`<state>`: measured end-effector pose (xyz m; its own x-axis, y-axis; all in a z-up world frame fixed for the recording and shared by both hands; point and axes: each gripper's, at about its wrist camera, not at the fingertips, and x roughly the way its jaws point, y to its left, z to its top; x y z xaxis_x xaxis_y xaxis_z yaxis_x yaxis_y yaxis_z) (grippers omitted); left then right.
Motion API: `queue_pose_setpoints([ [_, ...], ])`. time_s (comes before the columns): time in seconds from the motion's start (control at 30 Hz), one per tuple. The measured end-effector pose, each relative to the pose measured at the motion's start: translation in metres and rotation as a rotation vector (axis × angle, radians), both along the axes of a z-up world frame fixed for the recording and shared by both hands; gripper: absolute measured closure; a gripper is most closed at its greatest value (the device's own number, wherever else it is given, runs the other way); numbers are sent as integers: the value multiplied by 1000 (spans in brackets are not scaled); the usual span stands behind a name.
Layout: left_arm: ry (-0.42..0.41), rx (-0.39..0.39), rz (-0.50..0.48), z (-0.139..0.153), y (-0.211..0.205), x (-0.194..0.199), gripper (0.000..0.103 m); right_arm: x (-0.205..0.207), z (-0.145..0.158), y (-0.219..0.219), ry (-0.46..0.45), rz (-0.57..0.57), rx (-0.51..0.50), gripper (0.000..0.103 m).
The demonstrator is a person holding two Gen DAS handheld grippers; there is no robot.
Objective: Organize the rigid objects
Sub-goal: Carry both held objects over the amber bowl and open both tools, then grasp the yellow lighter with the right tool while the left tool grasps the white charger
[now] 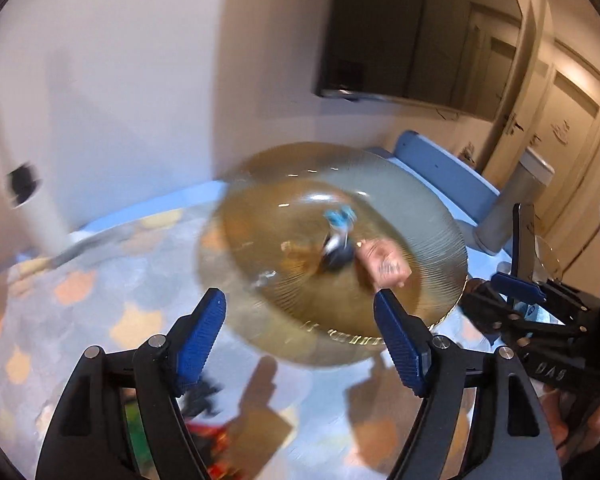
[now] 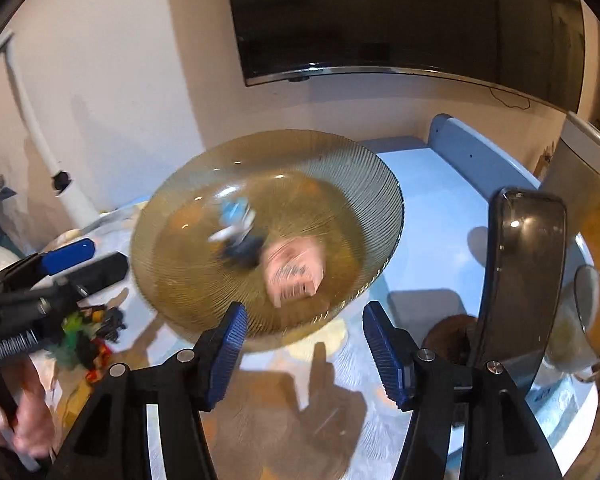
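Observation:
A ribbed amber glass plate shows blurred over the patterned tablecloth. On it are a pink blocky toy and a small blue, white and dark figure. My left gripper is open; the plate's near rim lies between its blue pads, which do not press on it. My right gripper is open too, its tips at the plate's near rim. In the right wrist view, the left gripper reaches in from the left beside the plate.
A pile of small colourful toys lies left of the plate. A dark smoky plastic piece and a clear glass stand to the right. A blue chair back, a grey bin and a wall screen are behind.

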<state>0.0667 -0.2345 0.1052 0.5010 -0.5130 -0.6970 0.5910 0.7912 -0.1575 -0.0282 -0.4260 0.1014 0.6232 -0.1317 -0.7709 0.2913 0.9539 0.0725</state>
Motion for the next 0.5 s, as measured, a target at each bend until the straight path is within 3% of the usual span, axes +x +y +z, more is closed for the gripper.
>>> queue_pose_setpoints([
  [0.17, -35, -25, 94, 18, 78, -28, 28, -23, 7, 19, -39, 51, 59, 44],
  [0.33, -83, -35, 235, 35, 165, -68, 25, -30, 19, 79, -78, 199, 102, 44],
  [0.4, -101, -45, 316, 33, 196, -83, 18, -31, 19, 103, -89, 253, 114, 43],
  [0.5, -95, -37, 437, 10, 236, -100, 18, -31, 2, 144, -81, 337, 131, 43],
])
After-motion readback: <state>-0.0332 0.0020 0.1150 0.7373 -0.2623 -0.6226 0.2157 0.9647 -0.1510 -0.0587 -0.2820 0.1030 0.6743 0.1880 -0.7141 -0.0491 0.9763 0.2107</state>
